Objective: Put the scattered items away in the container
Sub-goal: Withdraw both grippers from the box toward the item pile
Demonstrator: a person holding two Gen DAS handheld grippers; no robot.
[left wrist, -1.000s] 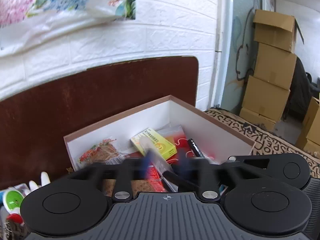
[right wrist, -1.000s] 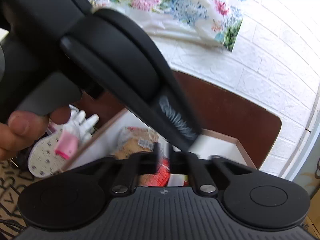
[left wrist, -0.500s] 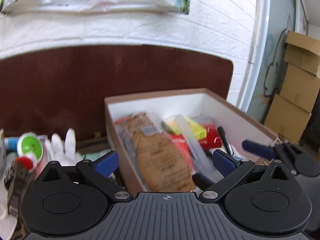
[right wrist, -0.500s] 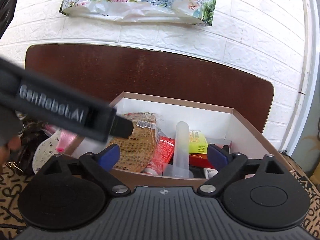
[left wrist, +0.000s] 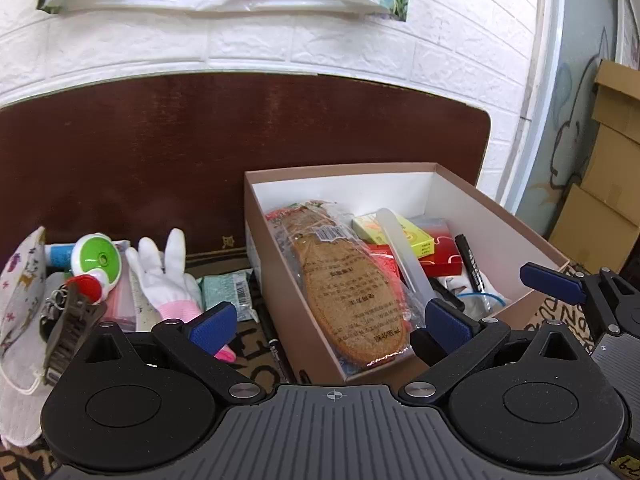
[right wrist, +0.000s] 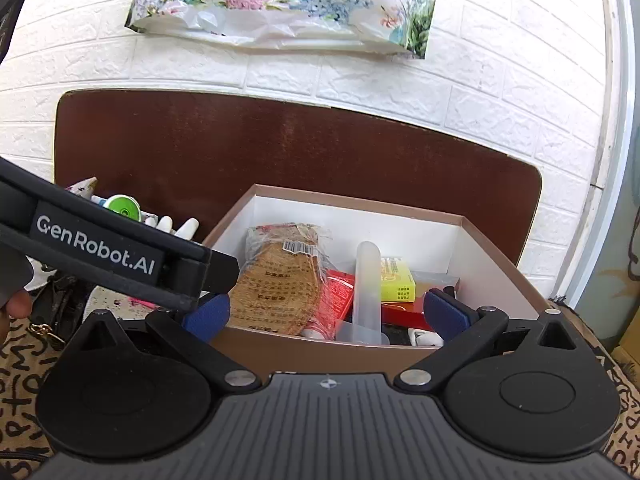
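Above patterned cloth, both tongs wide and empty, right tongs (right wrist: 326, 314) opening over box (right wrist: 496, 276).

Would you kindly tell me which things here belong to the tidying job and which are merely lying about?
Job:
- brown cardboard box with white inside
- white knitted glove with pink cuff
- green-and-white round plastic toy
- green foil packet

Lying about:
- floral plastic bag on wall
- stacked cardboard cartons

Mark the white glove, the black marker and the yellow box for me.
white glove (left wrist: 168, 276), left wrist view, on the palm, outside the box.
black marker (left wrist: 470, 260), left wrist view, on the barrel, inside the box.
yellow box (right wrist: 396, 280), right wrist view, on its front face, inside the box.
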